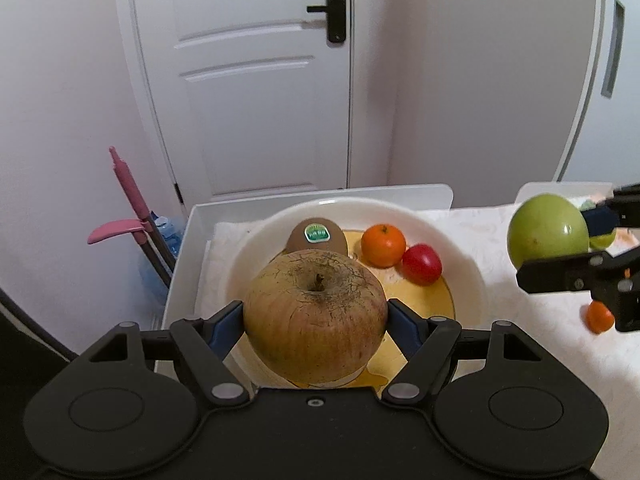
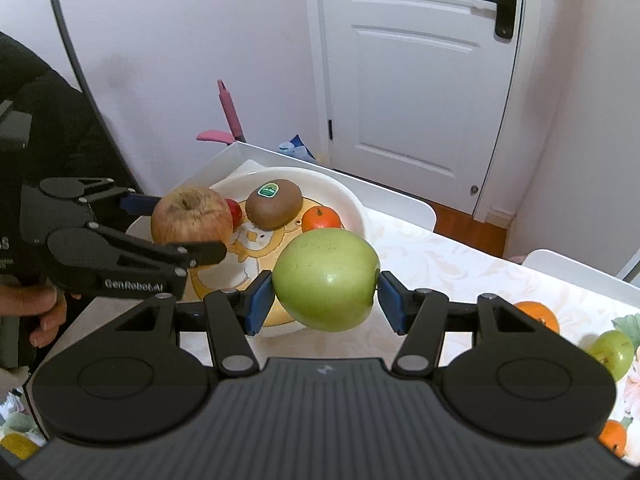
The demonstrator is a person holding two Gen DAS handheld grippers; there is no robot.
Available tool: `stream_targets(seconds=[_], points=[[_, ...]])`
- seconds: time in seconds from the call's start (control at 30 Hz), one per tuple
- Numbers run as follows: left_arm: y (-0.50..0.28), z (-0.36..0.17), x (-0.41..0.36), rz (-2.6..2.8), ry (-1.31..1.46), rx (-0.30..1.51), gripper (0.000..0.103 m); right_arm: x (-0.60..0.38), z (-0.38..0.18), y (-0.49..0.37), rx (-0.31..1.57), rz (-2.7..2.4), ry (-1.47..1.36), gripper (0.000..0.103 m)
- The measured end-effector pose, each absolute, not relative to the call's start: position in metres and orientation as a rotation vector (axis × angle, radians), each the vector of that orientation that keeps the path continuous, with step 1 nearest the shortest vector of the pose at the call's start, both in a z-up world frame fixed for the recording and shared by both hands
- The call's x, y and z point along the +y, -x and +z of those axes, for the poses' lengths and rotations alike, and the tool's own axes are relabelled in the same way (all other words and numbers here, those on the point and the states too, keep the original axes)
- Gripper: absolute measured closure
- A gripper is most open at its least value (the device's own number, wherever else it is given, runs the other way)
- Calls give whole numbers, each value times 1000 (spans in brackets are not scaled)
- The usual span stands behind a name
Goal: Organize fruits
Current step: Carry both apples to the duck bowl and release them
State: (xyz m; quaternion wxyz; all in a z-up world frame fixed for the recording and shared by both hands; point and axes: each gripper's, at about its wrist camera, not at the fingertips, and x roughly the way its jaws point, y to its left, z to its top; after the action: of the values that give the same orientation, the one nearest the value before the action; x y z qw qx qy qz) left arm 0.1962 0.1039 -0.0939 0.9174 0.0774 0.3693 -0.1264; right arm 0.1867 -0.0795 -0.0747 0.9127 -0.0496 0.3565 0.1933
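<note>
My left gripper (image 1: pixel 315 316) is shut on a russet brown apple (image 1: pixel 316 312) and holds it over the near side of a white bowl (image 1: pixel 464 276). The bowl holds a kiwi (image 1: pixel 317 237) with a green sticker, a mandarin (image 1: pixel 383 245) and a small red fruit (image 1: pixel 422 264). My right gripper (image 2: pixel 326 300) is shut on a green apple (image 2: pixel 326 278) and holds it just right of the bowl (image 2: pixel 352 200). The left gripper (image 2: pixel 180 224) with the brown apple (image 2: pixel 191 216) also shows in the right wrist view, and the green apple (image 1: pixel 547 230) in the left wrist view.
The bowl sits in a white tray (image 1: pixel 180 264) on a pale patterned tablecloth (image 1: pixel 520 344). More mandarins (image 2: pixel 536 314) and a small green apple (image 2: pixel 612 352) lie on the cloth at the right. A pink-handled tool (image 1: pixel 128 200) and a white door (image 1: pixel 260 80) are behind the table.
</note>
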Motion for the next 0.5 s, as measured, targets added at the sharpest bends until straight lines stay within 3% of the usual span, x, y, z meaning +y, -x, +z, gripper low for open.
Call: stream_targets(seconds=[0.3, 0.37, 0.43, 0.5], points=[[-208, -108, 107, -285, -188, 806, 23, -71, -80, -202, 757, 371, 86, 32], [-207, -107, 109, -300, -179, 801, 18, -70, -79, -205, 758, 369, 86, 32], [-203, -101, 112, -303, -166, 761, 0, -69, -78, -206, 761, 367, 88, 32], [-200, -95, 114, -315, -154, 740, 0, -68, -78, -208, 764, 367, 89, 32]])
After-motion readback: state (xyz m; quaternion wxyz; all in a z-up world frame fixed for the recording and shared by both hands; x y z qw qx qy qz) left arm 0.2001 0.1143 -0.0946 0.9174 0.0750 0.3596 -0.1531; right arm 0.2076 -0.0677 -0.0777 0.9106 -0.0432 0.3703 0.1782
